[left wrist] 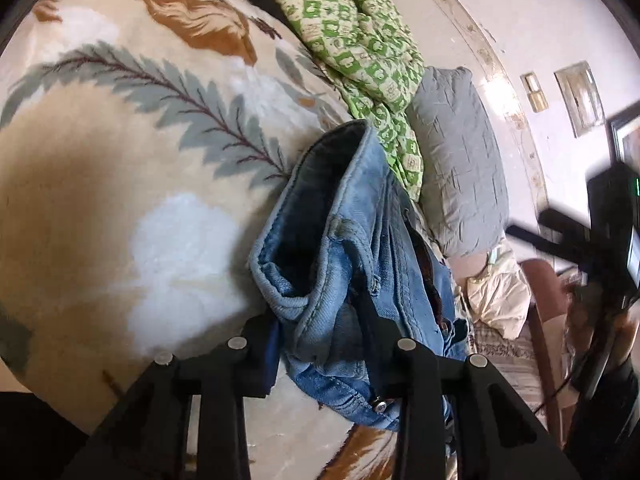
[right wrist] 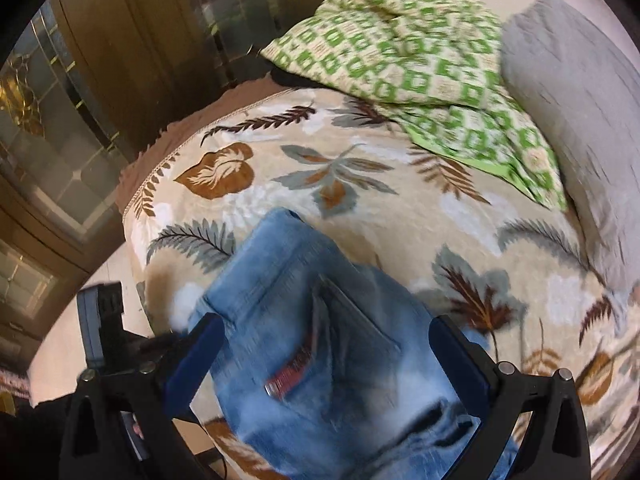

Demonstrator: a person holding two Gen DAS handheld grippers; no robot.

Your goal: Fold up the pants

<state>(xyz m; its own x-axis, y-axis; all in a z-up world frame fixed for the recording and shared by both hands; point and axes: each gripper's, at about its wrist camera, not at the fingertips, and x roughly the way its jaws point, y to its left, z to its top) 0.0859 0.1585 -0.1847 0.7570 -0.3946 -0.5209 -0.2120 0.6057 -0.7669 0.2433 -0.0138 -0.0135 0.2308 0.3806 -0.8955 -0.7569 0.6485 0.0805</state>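
1. Gripping a bunched fold of the jeans (left wrist: 344, 264), the left gripper (left wrist: 320, 344) has its jaws drawn in narrow, with denim packed between them and spilling over both sides.
2. Ahead of those jaws the waistband stands up in an open loop, its dark inside showing; a metal button (left wrist: 379, 405) sits low by the right-hand jaw.
3. To the left of and beyond the left jaws lies the blanket (left wrist: 120, 140), cream with grey and brown leaves, covering the bed.
4. To the right of and beyond them a green checked cloth (left wrist: 360, 40) lies crumpled, with a grey pillow (left wrist: 456, 160) beside it against the wall.
5. At the far right of the left wrist view, blurred dark hardware shows; I cannot tell what it is.
6. The right gripper (right wrist: 326, 354) has its jaws spread wide, blue pads (right wrist: 196, 364) on either side of the jeans (right wrist: 320, 320); the picture is blurred, and the pads do not appear to press the cloth.
7. Between the right jaws the denim lies spread on the blanket (right wrist: 400, 220), a red tag (right wrist: 288, 376) near the middle.
8. Beyond the right jaws, the green cloth (right wrist: 400, 40) and pillow (right wrist: 572, 120) sit at the bed's far side; a wooden glazed cabinet (right wrist: 80, 80) stands off to the left.
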